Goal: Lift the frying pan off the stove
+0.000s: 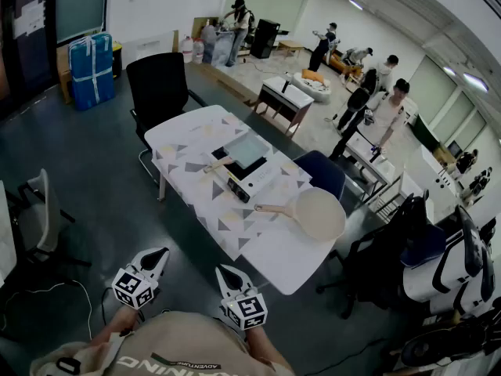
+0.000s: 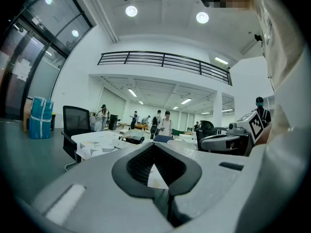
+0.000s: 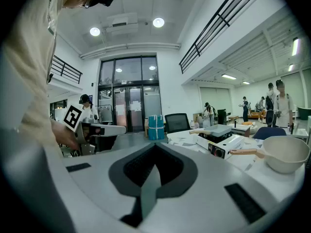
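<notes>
A square grey frying pan (image 1: 244,150) with a wooden handle sits on a white portable stove (image 1: 252,180) in the middle of the table. In the right gripper view the frying pan (image 3: 219,129) and the stove (image 3: 222,147) lie ahead to the right. My left gripper (image 1: 160,254) and right gripper (image 1: 224,272) hang close to my body, well short of the table. Both are shut with nothing between their jaws. In the left gripper view the stove (image 2: 132,139) is small and far off.
A round cream pan (image 1: 319,213) with a wooden handle lies on the table (image 1: 270,249) near its right end. A black office chair (image 1: 158,90) stands behind the table, a blue chair (image 1: 323,172) to its right. Several people work at tables in the background.
</notes>
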Demonstrator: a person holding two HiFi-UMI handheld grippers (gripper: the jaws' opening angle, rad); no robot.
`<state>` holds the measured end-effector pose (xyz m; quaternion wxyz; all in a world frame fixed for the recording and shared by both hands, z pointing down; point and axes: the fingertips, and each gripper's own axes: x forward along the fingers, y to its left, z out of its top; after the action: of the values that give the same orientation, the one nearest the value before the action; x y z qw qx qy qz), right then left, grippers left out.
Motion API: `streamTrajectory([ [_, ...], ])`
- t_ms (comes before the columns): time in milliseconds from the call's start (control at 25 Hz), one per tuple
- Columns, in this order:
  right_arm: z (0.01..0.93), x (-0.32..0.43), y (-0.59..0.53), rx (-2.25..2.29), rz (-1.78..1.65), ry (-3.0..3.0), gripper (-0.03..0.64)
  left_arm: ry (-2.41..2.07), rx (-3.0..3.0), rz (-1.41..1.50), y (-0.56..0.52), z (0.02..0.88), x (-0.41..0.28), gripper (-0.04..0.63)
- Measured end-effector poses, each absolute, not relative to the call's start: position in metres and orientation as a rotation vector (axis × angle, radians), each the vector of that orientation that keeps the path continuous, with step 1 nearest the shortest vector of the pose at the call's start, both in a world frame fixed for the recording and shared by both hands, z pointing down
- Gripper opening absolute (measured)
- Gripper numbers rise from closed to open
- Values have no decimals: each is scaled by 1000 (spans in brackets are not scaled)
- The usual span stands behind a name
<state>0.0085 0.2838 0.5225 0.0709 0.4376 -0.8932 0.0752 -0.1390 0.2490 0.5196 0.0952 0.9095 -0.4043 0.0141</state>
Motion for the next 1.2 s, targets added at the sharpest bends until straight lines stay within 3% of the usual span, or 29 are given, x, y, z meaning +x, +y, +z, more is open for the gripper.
streamTrajectory([
  [880, 556, -71, 300, 1362, 392, -2518, -5, -1062, 2607, 110, 259, 575, -219, 0],
  [1200, 567, -88, 256, 1265, 363, -2546, -5, -1030, 2562, 143, 233, 597, -208, 0],
])
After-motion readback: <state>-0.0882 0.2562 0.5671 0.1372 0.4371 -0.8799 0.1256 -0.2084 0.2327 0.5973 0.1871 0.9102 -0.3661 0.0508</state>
